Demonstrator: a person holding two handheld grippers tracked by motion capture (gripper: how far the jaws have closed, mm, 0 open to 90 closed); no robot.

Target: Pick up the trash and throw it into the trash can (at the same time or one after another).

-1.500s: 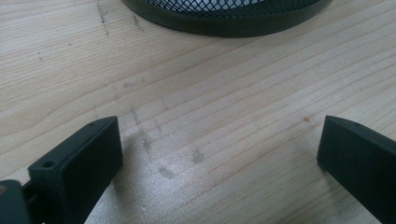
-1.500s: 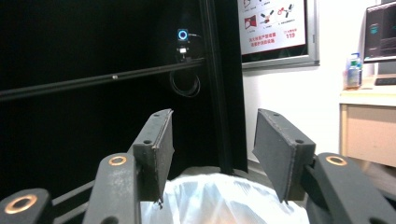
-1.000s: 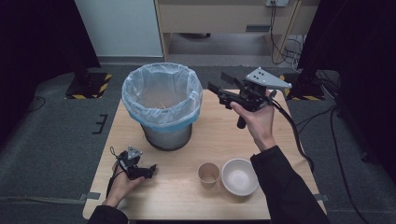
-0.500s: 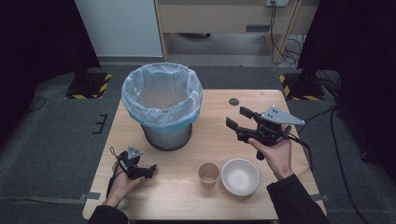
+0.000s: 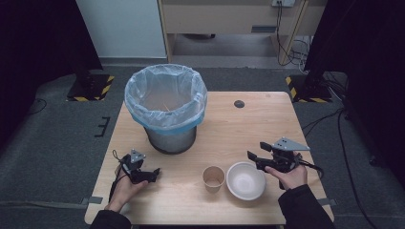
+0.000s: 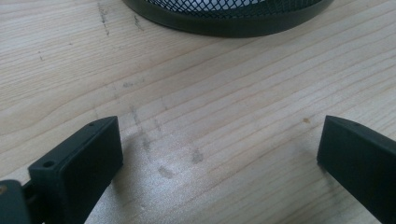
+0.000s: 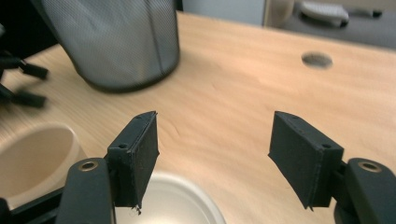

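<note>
A white bowl (image 5: 245, 180) and a brown paper cup (image 5: 213, 177) stand side by side near the table's front edge. My right gripper (image 5: 252, 157) hovers low just right of the bowl, pointing left. Its jaws are open after widening a little just now, with nothing between them. In the right gripper view the right gripper (image 7: 215, 140) hangs over the bowl's rim (image 7: 173, 200), with the cup (image 7: 37, 154) at the left. My left gripper (image 5: 155, 172) rests on the table at the front left. Seen in the left gripper view, the left gripper (image 6: 219, 140) is open over bare wood.
A mesh bin (image 5: 165, 107) lined with a pale blue bag stands at the back left of the wooden table (image 5: 239, 129); its base (image 6: 224, 18) lies just ahead of the left jaws. A round cable hole (image 5: 239, 103) is at the back. Dark floor surrounds the table.
My right gripper came down from high beside the bin toward the front of the table, ending next to the bowl. The left hand and gripper stayed put.
</note>
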